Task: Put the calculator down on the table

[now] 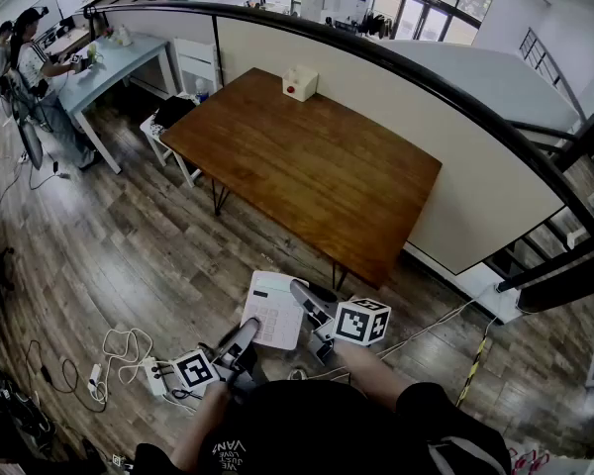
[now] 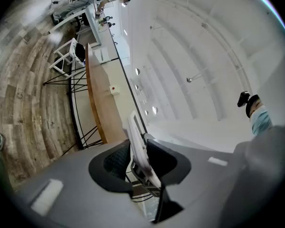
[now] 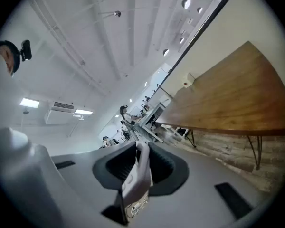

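A white calculator hangs in the air over the wooden floor, just short of the near corner of the brown table. My left gripper is shut on its near left edge. From the right, my right gripper is shut on its right edge. The left gripper view shows the calculator edge-on, pinched between the dark pads. In the right gripper view the calculator also stands edge-on between the jaws, with the table ahead and to the right.
A small white box with a red button sits at the table's far edge. Behind the table run a cream partition and a black railing. Cables and a power strip lie on the floor at left. A person sits at a desk far left.
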Action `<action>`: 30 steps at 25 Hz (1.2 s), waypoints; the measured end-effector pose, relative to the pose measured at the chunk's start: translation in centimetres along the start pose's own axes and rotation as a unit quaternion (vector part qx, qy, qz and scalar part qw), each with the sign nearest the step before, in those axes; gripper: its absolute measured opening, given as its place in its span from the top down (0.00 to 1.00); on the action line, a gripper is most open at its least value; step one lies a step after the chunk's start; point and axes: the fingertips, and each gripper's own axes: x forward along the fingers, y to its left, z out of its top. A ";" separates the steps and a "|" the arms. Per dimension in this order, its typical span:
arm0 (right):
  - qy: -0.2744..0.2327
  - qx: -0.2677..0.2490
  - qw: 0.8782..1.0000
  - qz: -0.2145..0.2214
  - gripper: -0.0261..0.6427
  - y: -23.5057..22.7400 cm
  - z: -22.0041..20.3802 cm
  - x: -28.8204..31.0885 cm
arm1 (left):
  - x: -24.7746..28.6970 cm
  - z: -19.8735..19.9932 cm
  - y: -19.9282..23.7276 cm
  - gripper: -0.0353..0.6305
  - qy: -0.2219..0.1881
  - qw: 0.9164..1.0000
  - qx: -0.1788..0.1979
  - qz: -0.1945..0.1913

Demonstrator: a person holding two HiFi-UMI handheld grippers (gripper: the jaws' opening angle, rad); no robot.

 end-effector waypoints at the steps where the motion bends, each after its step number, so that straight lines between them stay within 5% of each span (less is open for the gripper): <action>1: -0.002 0.000 1.000 -0.001 0.86 0.0 0.1 0.5 | 0.0 0.5 0.3 0.80 0.000 1.000 -0.004 -0.003; 21: -0.091 0.029 0.993 -0.076 0.86 1.2 2.2 15.6 | -0.2 17.9 6.2 0.81 0.116 0.992 -0.018 -0.050; 27: -0.116 0.037 0.987 -0.101 0.85 1.5 2.1 18.9 | -0.5 21.8 8.2 0.81 0.153 0.987 0.005 -0.055; 30: -0.119 0.037 0.986 -0.114 0.85 1.2 2.2 19.9 | -0.2 22.7 8.8 0.81 0.156 0.986 -0.015 -0.059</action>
